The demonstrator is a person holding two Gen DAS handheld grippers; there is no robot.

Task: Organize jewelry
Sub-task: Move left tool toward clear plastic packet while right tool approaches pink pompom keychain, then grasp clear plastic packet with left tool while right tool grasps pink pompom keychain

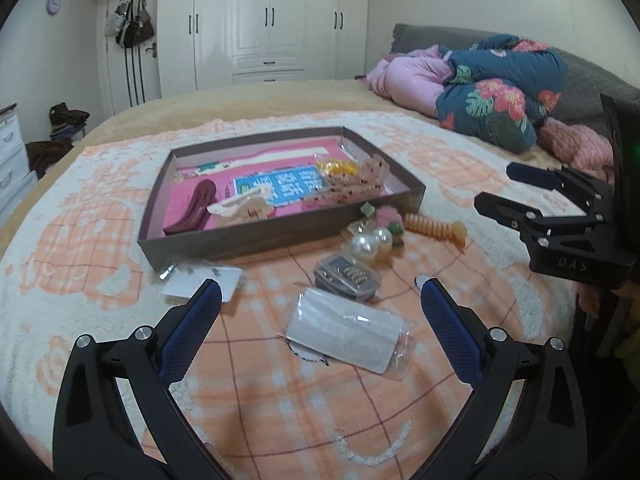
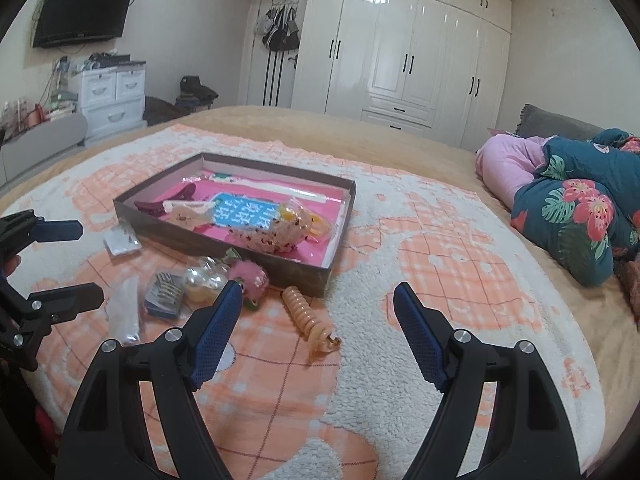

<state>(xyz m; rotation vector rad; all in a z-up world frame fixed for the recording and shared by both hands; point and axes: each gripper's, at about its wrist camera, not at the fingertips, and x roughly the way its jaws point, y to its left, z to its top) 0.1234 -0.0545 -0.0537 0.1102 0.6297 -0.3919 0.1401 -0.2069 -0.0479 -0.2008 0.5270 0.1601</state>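
Soft bed blanket (image 2: 400,240), both claws (image 1: 320,300) (image 2: 318,304) spread wide and empty; the spiral clip (image 2: 308,320) could sink in and slip the grab.

A blanket (image 1: 120,248) covers the bed (image 1: 280,96), and a tray (image 1: 256,236) sits on it at the centre. Inside the tray lie a hair claw clip (image 1: 196,208) at 8 o'clock and a bagged bundle (image 1: 352,184) at 3 o'clock. Outside, at the tray's 5 o'clock, lie a spiral hair tie (image 1: 434,230), pearl baubles (image 1: 370,242), a small case (image 1: 348,276) and a packet (image 1: 346,328). A card (image 1: 200,280) lies at 7 o'clock. Bedding (image 1: 488,88) is piled at 2 o'clock.
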